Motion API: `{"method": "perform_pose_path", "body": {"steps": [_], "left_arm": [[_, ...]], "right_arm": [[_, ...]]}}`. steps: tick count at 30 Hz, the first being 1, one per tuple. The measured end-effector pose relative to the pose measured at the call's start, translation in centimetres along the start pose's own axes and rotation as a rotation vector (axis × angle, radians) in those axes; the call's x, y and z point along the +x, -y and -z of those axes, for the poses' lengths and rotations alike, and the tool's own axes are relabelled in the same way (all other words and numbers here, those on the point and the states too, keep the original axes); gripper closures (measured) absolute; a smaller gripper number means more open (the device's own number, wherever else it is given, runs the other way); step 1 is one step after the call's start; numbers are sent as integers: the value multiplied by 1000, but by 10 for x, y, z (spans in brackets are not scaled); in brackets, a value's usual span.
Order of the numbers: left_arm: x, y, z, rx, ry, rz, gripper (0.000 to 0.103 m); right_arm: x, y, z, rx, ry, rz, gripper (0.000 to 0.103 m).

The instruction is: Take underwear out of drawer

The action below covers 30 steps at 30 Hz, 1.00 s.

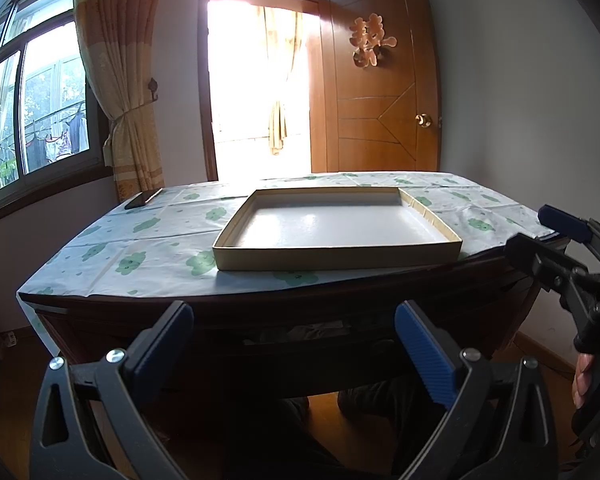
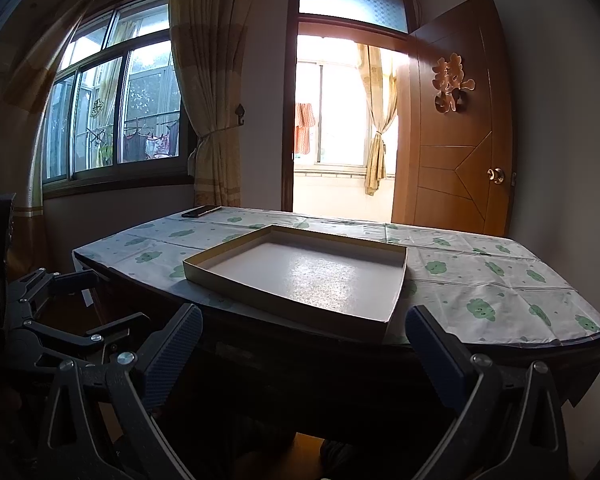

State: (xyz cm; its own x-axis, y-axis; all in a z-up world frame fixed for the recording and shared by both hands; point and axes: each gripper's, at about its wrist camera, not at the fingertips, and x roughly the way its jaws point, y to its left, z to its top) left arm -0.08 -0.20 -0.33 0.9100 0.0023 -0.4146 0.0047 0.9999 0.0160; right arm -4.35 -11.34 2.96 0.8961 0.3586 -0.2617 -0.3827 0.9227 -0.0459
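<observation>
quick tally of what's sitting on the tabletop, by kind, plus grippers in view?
Shallow box tray: 1
Phone: 1
Grippers: 2, left gripper and right gripper, both with fingers apart and nothing held
Total: 4

All tabletop items rest on the patterned tablecloth. Some pale fabric shows in the slightly open drawer below the table edge; not counted.

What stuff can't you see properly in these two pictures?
- Drawer contents: left wrist view shows only a dim strip with pale cloth; shadow under the table edge hides what it is.
- Same drawer front: right wrist view, too dark to make out.
- Phone screen: too small and far away.
- Outside the doorway: glare washes it out in the left wrist view.
- Right gripper: cut off by the left wrist picture's edge.
</observation>
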Motion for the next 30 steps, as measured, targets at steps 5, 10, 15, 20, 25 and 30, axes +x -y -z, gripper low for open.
{"method": "perform_pose_path", "body": {"steps": [5,10,15,20,25,30], "left_arm": [[0,-4,0,-4,1,-6,0],[2,-5,0,-3,0,-8,0],[2,-5,0,-2,0,-10,0],[2,-5,0,-3,1,-10,0],[2,-6,0,0,0,-10,0],[2,-5,0,3,-3,-10,0]], "right_arm": [[1,0,1,5,3,8,1],[1,2,1,12,7,24,1],[0,4,1,14,6,22,1],[0,3,2,9,4,19,1],[-2,4,3,13,22,38,1],[-3,6,5,27,22,40,0]]}}
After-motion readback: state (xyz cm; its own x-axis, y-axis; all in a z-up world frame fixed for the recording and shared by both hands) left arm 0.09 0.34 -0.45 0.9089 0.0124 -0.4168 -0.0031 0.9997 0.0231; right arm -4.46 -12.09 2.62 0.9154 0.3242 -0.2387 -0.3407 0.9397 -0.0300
